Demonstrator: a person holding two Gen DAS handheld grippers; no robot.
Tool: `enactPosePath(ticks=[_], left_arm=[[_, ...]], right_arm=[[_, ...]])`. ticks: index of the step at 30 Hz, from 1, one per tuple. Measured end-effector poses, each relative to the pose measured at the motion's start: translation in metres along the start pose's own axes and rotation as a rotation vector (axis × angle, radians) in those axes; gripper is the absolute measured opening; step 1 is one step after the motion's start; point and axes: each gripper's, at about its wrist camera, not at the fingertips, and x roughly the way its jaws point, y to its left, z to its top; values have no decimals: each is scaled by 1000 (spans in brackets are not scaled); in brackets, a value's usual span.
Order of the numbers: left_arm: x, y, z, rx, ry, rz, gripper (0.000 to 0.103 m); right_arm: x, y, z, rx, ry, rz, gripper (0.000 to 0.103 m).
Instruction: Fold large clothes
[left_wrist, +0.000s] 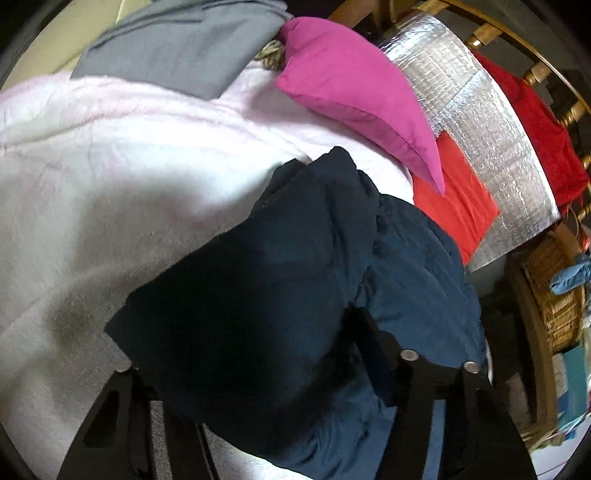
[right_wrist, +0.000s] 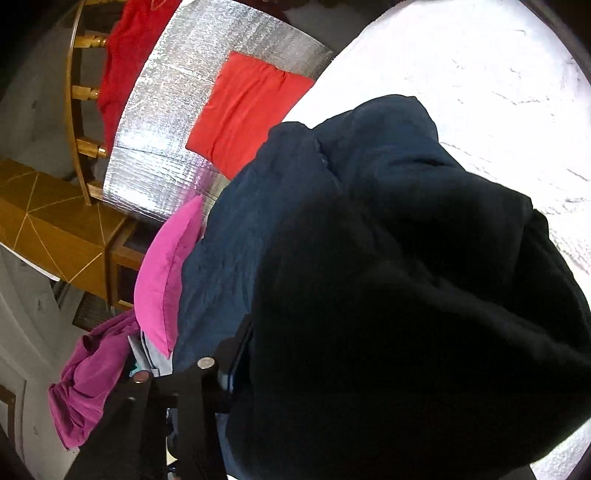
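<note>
Left wrist view: the navy garment (left_wrist: 295, 266) fills the lower centre, bunched into a thick dark mass that lies on the pale pink blanket (left_wrist: 110, 166). It drapes over the left gripper (left_wrist: 251, 350). Only the left finger's base and the right finger (left_wrist: 373, 332) show; both tips are buried in cloth. The fabric sits between the fingers, but whether the pads press on it I cannot tell.

Right wrist view: the same navy garment (right_wrist: 388, 277) covers more than half the frame, most of it underexposed to near black, with no seams or edges readable in that part. The right gripper (right_wrist: 295, 350) is mostly hidden. One finger (right_wrist: 236, 343) emerges at lower left against the cloth; the other is wholly under the fabric. Grip state: cannot tell.

Surroundings, left view: a magenta pillow (left_wrist: 351, 96) lies on the blanket beyond the garment, with a grey folded cloth (left_wrist: 177, 44) further back, cut by the upper frame edge. A red-orange folded cloth (left_wrist: 454, 206) lies on a silver foil mat (left_wrist: 480, 122), its near corner tucked under the pillow tip. A dark red cloth (left_wrist: 532, 129) hangs by a wooden railing (left_wrist: 554, 74). A wicker basket (left_wrist: 554, 295) at right is warped by the lens edge; its contents are unclear.

Right view adds a purple cloth (right_wrist: 88, 380) at lower left, partly behind the gripper body.
</note>
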Motion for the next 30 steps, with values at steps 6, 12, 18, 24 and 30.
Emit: enactPosePath(ticks=[6, 12, 18, 24, 30], left_arm=[[-6, -15, -5, 136, -51, 93, 47], [-8, -30, -9, 259, -84, 167, 39], [-10, -33, -10, 299, -94, 187, 35], [-11, -36, -13, 317, -98, 198, 33], [-12, -37, -14, 326, -98, 199, 30]], right_arm=[[3, 4, -2, -23, -10, -8, 49], [2, 4, -3, -29, -12, -7, 47], [0, 1, -3, -30, -11, -1, 46], [-1, -2, -2, -18, 0, 8, 44], [-3, -6, -1, 12, 17, 19, 42]])
